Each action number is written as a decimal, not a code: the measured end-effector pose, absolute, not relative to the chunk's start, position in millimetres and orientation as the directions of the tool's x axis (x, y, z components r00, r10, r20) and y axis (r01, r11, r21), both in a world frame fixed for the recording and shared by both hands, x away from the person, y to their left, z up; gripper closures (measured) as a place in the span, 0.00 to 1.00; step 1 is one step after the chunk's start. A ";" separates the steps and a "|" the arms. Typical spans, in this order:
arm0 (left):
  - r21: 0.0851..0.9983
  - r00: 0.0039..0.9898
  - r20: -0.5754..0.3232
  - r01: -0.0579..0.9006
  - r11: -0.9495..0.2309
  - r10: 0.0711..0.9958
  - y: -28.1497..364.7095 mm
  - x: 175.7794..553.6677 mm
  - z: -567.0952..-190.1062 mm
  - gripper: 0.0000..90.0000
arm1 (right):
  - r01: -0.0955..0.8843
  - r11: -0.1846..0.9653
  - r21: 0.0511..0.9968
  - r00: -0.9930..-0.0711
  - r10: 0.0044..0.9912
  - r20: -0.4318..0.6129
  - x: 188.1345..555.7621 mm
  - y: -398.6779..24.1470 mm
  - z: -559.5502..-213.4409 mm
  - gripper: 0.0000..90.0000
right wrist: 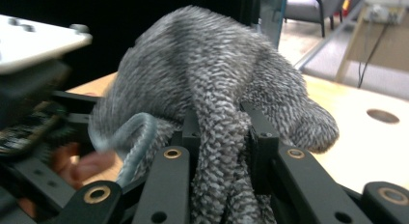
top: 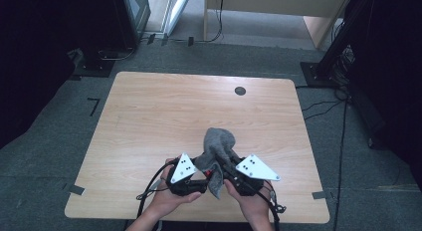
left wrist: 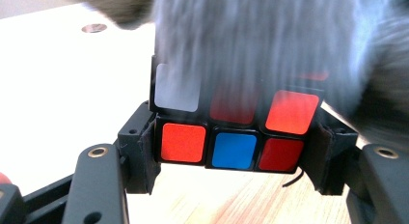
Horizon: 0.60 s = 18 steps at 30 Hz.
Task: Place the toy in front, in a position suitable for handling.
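At lower centre, the left hand-held gripper (top: 201, 183) clamps a colourful puzzle cube (left wrist: 231, 132) steady while the right hand-held gripper (top: 226, 172) pinches a grey knitted cloth (top: 217, 147) to wipe it.

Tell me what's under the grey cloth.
A colour-tiled puzzle cube, clamped in the left gripper: red, blue and white tiles show. The grey fuzzy cloth, pinched by the right gripper, hides its upper part.

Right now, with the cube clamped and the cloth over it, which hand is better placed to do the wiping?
Probably the right. The right gripper is shut on the grey cloth, draped over the puzzle cube; the left gripper clamps that cube.
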<state>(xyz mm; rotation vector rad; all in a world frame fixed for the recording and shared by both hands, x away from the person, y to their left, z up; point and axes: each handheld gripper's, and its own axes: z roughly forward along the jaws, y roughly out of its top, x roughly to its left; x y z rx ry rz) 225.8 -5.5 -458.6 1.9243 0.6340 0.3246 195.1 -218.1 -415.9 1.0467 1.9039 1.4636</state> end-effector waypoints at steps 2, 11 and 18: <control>0.901 0.824 -0.056 0.284 -0.326 0.564 -4.4 226.9 -459.6 0.38 | 0.276 0.104 0.955 -0.566 0.821 0.074 194.7 -221.2 -418.0 0.84; 0.900 0.834 -0.036 0.267 -0.345 0.551 -7.5 225.1 -460.6 0.38 | 0.189 0.183 0.965 -0.625 0.780 -0.026 183.8 -198.9 -413.3 0.84; 0.901 0.840 -0.033 0.259 -0.347 0.542 -8.6 222.8 -458.9 0.38 | 0.249 0.126 0.960 -0.583 0.811 0.044 190.6 -216.3 -413.2 0.83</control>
